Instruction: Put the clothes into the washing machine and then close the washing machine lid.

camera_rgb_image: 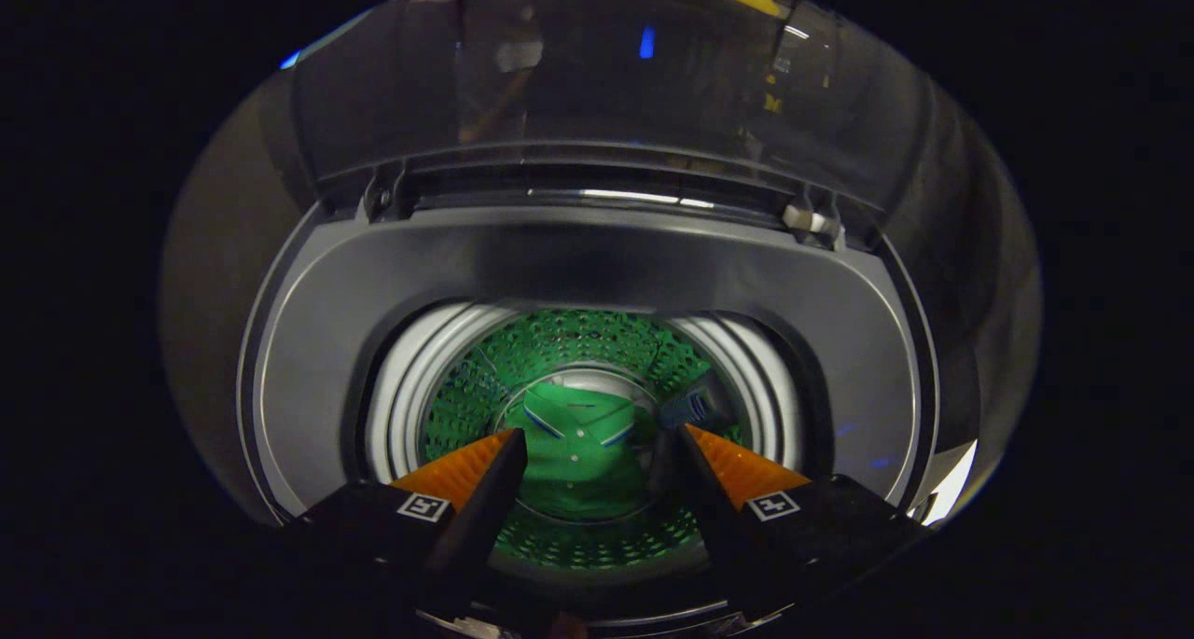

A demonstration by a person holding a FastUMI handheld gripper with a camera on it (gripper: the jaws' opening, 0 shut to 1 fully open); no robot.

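Two fingers: gripper (597, 438) spread wide apart, nothing clamped between, held above the drum mouth and pointing down into it.
Shirt (580, 452): green with pale striped collar, lying at the drum bottom, seen in the gap between the fingers, well below the tips.
Second cloth (692, 408): small blue-striped piece, at 2 o'clock from the shirt, just beside the right fingertip; kind of garment unclear.
Drum (560, 345): perforated wall tinted green, ringed by a white band, open upward.
Washer top (597, 256): grey surround framing the round opening on all sides.
Lid (606, 70): clear, raised upright at 12 o'clock from the opening, hinged at the rear edge; dim reflections on the pane.
Hinge (810, 221): pale fitting at 1 o'clock from the drum, at the lid's base.
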